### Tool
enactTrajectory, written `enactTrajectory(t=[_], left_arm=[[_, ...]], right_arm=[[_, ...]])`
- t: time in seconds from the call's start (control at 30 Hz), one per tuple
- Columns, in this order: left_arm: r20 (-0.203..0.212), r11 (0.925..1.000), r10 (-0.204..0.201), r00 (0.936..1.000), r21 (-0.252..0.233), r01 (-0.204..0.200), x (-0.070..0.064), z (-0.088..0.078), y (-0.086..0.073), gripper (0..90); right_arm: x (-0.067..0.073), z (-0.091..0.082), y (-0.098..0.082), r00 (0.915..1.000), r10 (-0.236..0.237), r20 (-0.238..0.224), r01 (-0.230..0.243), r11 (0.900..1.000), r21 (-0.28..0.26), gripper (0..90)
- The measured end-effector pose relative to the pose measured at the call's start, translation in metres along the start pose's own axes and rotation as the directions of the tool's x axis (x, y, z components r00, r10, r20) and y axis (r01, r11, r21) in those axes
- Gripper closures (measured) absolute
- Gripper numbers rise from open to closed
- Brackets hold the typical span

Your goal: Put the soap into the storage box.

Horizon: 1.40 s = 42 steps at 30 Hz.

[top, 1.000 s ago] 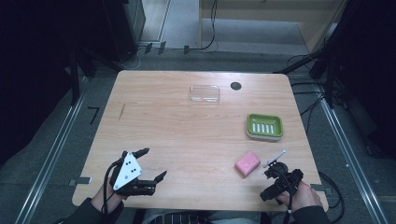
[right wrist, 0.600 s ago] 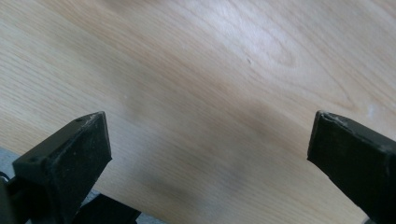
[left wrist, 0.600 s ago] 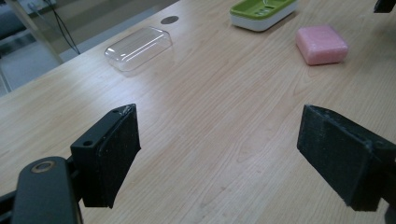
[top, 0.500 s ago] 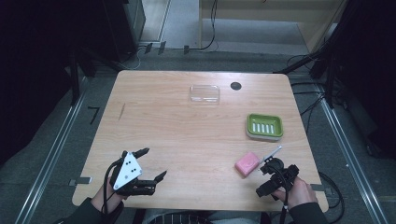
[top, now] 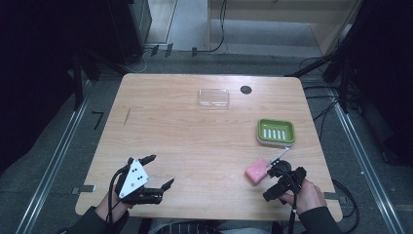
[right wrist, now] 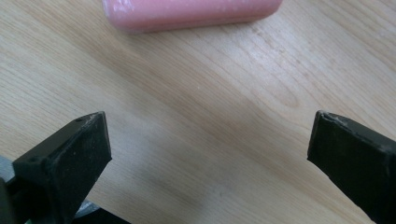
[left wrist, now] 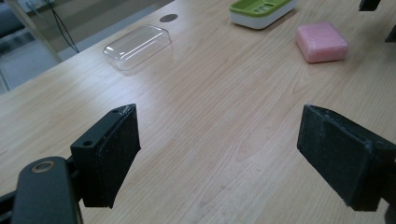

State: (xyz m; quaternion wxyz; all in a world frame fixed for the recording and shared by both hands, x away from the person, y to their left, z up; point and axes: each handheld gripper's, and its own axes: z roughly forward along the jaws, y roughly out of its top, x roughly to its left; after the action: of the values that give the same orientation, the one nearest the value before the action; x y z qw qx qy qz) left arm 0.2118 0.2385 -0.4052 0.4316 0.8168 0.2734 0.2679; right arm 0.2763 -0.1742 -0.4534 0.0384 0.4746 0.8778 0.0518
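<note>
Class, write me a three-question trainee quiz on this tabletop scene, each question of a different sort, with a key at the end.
1. True or false: the right gripper has its jaws shut on the pink soap.
2. Multiple choice: what lies nearest the green soap dish? A) the clear lid B) the pink soap C) the left gripper
3. Fill in: the clear lid lies beside a dark round ____ in the wooden table.

Key
1. False: in the right gripper view the jaws stand wide apart, with the soap lying ahead of them.
2. B
3. hole
</note>
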Motion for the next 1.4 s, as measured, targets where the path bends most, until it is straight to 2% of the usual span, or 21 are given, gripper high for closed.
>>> enactTrajectory(t=[0.57, 0.93, 1.03, 1.4], left_arm=[[0.0, 1.0, 0.001, 1.0, 0.004, -0.001, 0.0, 0.0, 0.0, 14.0], [0.0, 1.0, 0.0, 1.0, 0.002, 0.0, 0.0, 0.0, 0.0, 14.0], [0.003, 1.0, 0.003, 1.0, 0.004, -0.003, 0.0, 0.0, 0.0, 14.0], [0.003, 1.0, 0.002, 1.0, 0.003, -0.002, 0.0, 0.0, 0.0, 14.0]], right_arm=[[0.001, 0.001, 0.016, 0.9994, -0.034, -0.009, 0.034, 0.999, -0.002, 0.0], [0.0, 0.002, 0.026, 0.9993, -0.033, -0.016, 0.033, 0.999, -0.009, 0.0], [0.0, 0.002, 0.03, 0.9986, -0.048, -0.021, 0.048, 0.999, -0.003, 0.0], [-0.001, 0.007, 0.041, 0.9984, -0.045, -0.035, 0.046, 0.998, 0.03, 0.0]])
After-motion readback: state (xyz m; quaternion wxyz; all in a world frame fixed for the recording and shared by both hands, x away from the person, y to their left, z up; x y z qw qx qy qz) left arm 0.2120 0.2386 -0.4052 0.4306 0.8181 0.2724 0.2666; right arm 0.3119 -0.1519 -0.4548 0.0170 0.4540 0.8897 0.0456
